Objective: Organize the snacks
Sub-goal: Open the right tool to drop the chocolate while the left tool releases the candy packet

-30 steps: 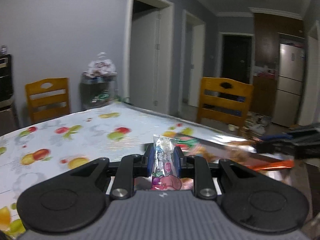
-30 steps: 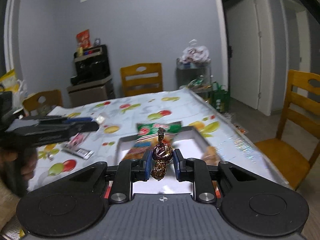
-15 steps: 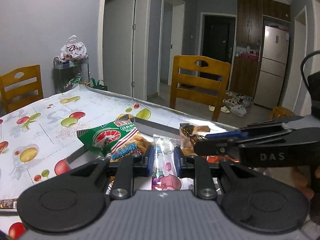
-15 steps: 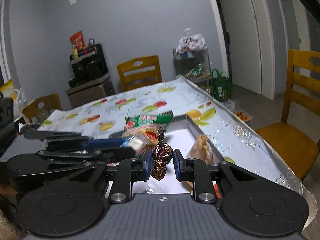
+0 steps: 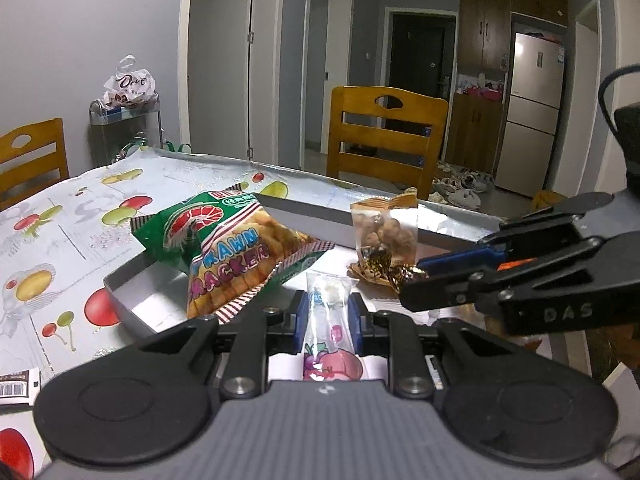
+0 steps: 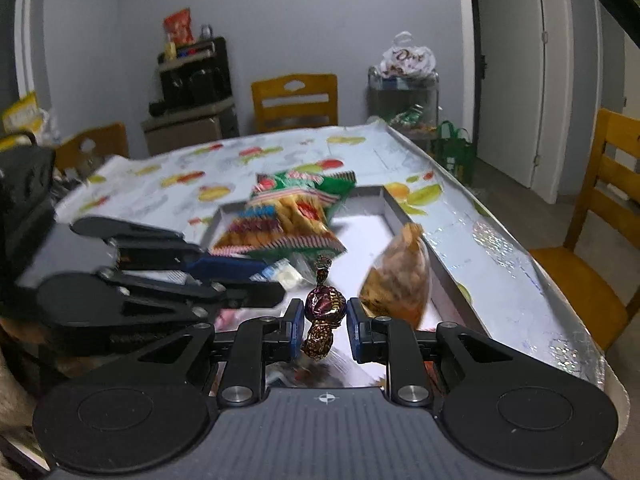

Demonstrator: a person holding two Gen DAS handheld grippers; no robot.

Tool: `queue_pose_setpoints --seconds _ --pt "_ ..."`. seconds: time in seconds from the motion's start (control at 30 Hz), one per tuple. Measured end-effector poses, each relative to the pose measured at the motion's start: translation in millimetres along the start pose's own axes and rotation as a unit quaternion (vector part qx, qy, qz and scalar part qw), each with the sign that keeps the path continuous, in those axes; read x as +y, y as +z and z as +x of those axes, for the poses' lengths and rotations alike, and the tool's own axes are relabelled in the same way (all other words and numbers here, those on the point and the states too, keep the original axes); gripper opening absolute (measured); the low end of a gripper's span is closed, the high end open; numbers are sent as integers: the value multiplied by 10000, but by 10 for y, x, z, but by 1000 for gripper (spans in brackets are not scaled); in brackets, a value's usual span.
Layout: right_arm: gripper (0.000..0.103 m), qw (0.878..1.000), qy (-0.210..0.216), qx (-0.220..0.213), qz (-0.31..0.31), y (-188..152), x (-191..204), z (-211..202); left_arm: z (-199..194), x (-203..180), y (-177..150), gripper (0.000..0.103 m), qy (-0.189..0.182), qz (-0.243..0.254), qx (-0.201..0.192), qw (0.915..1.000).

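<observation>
My left gripper (image 5: 327, 312) is shut on a clear candy packet (image 5: 329, 332) with a pink fruit print, held over the near edge of a grey tray (image 5: 120, 288). My right gripper (image 6: 322, 320) is shut on a foil-wrapped brown candy (image 6: 323, 307), also over the tray (image 6: 404, 216). In the left wrist view the right gripper (image 5: 416, 288) comes in from the right, the foil candy (image 5: 400, 274) at its tip. The left gripper (image 6: 272, 276) shows at the left of the right wrist view. A green prawn cracker bag (image 5: 236, 248) and a clear bag of nuts (image 5: 384, 232) lie in the tray.
The tray sits on a table with a fruit-print cloth (image 5: 60, 232), near its right edge (image 6: 500, 248). A small wrapper (image 5: 16, 384) lies on the cloth at the near left. Wooden chairs (image 5: 384, 140) stand around the table; a wire rack with bags (image 6: 404, 92) is behind.
My left gripper swung right and down from over the bare cloth to the tray, beside the right gripper. The right gripper sank a little toward the tray. Both kept their candies.
</observation>
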State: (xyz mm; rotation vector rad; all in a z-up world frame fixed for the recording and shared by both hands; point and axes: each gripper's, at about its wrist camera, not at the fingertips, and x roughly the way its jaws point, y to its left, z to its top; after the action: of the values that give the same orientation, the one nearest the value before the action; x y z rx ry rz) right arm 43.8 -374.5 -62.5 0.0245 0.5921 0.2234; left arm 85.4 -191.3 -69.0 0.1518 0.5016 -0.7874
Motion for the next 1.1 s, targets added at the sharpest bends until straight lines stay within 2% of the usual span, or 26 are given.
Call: queue_pose_setpoints --seconds 0.53,0.87,0.97,1.1 --pt "25 9995 -289 122 -76 3 -17 -12 -2 -9 -22 19 -73 -17 91 9999" --pt "25 9993 -360 51 19 -6 -36 -51 11 -11 -27 19 -69 2 89 9999" --pt "28 9995 -316 31 73 -4 -43 -65 10 -10 -31 19 -80 -16 97 9999" --pt "39 9995 -268 -42 170 -3 -64 -100 7 -6 -35 20 -90 -48 111 9999"
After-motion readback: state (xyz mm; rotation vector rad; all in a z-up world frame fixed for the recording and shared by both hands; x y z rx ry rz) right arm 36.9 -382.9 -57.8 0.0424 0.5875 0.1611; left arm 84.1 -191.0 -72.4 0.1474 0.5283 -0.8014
